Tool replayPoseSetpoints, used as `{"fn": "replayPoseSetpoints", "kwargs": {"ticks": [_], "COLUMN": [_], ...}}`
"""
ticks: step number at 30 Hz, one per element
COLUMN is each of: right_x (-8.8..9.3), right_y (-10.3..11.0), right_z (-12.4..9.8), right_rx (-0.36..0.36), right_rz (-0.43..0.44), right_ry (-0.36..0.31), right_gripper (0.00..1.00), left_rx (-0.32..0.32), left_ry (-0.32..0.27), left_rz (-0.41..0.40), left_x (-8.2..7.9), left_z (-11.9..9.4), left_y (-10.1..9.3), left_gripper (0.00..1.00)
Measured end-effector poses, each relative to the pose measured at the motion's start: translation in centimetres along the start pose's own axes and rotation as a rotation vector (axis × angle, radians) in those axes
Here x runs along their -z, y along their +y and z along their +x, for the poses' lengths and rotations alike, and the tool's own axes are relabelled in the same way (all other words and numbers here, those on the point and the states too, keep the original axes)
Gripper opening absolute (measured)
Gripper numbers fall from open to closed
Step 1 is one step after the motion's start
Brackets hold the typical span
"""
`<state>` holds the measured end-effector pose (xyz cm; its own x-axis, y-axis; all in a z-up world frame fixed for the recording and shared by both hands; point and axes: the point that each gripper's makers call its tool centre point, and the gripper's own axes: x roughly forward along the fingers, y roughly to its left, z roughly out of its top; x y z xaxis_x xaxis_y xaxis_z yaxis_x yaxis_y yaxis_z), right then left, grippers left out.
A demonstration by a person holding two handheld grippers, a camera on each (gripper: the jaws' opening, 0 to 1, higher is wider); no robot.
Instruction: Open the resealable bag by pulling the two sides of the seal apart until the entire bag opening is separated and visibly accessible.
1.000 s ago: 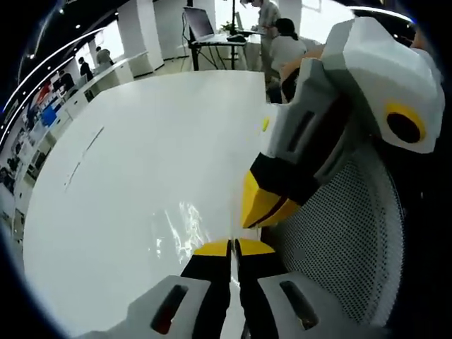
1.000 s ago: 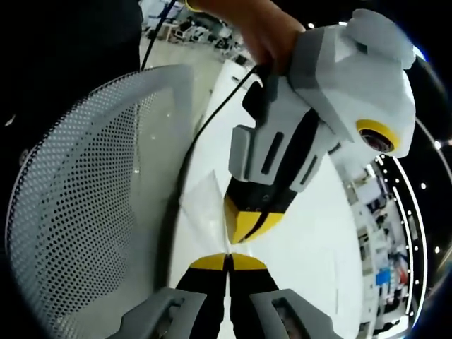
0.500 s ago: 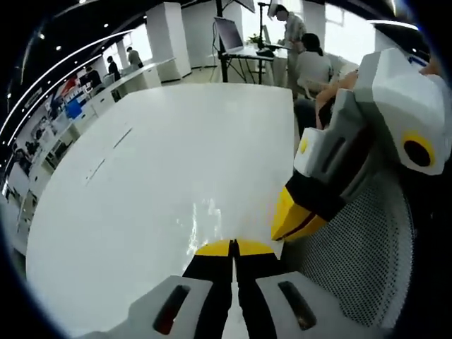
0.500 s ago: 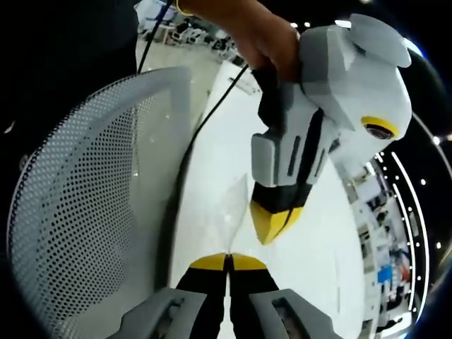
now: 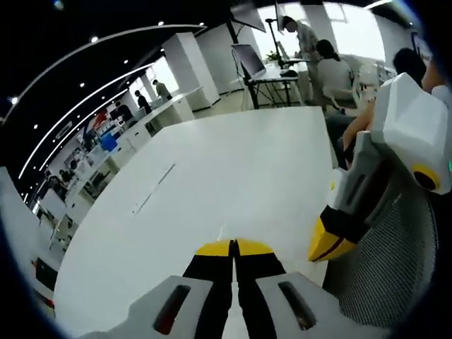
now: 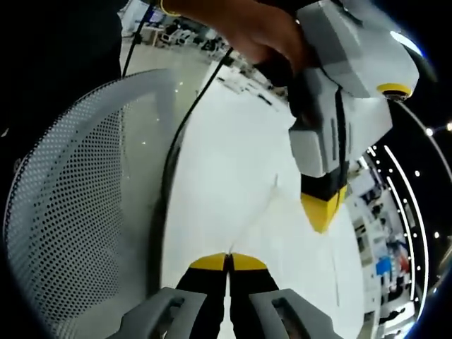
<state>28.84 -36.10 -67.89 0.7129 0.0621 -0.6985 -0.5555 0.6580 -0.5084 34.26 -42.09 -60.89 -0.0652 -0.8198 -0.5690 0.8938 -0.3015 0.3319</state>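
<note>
The clear resealable bag is a thin, see-through film above the white table. In the right gripper view it runs from my right gripper up toward my left gripper, which a hand holds. Both pairs of yellow-tipped jaws are pressed together, each on a side of the bag's mouth. In the left gripper view my left gripper is shut at the bottom. The right gripper hangs a hand's width off to the right. The film there is only a faint glint.
A grey mesh chair back stands close at the table's near edge. A black cable trails from the left gripper. People sit and stand at a desk with a monitor beyond the table's far end.
The two grippers have drawn apart, each seeing the other's tip move further off. The bag film between them has stretched out and looks thinner. Both views have tilted up toward the room.
</note>
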Motion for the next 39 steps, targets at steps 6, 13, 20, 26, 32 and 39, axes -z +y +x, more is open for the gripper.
{"fn": "replayPoseSetpoints", "kwargs": {"ticks": [6, 13, 20, 26, 32, 39], "right_x": [-0.1, -0.3, -1.4, -0.9, 0.3, 2.3], "right_y": [-1.3, -4.8, -7.6, -7.6, -6.4, -5.0], "right_z": [-0.2, -0.3, -0.8, -1.2, -2.0, -3.3], "right_rx": [0.040, 0.132, 0.189, 0.189, 0.191, 0.202], "right_rz": [0.033, 0.178, 0.330, 0.474, 0.566, 0.658], "right_ry": [-0.014, -0.059, -0.149, -0.202, -0.200, -0.169], "right_gripper": [0.00, 0.00, 0.00, 0.03, 0.06, 0.09], "left_rx": [-0.090, -0.123, -0.124, -0.100, -0.067, -0.023], "left_ry": [-0.064, -0.101, -0.077, -0.036, 0.003, 0.058], "left_rz": [0.021, 0.126, 0.156, 0.138, 0.167, 0.220], "left_x": [-1.6, -3.1, -2.5, 0.2, 2.2, 5.6], "left_z": [-0.4, -0.1, 1.1, 3.2, 4.7, 6.8], "left_y": [1.6, 2.4, 3.6, 2.9, 1.1, -1.4], "left_gripper": [0.00, 0.00, 0.00, 0.00, 0.00, 0.00]}}
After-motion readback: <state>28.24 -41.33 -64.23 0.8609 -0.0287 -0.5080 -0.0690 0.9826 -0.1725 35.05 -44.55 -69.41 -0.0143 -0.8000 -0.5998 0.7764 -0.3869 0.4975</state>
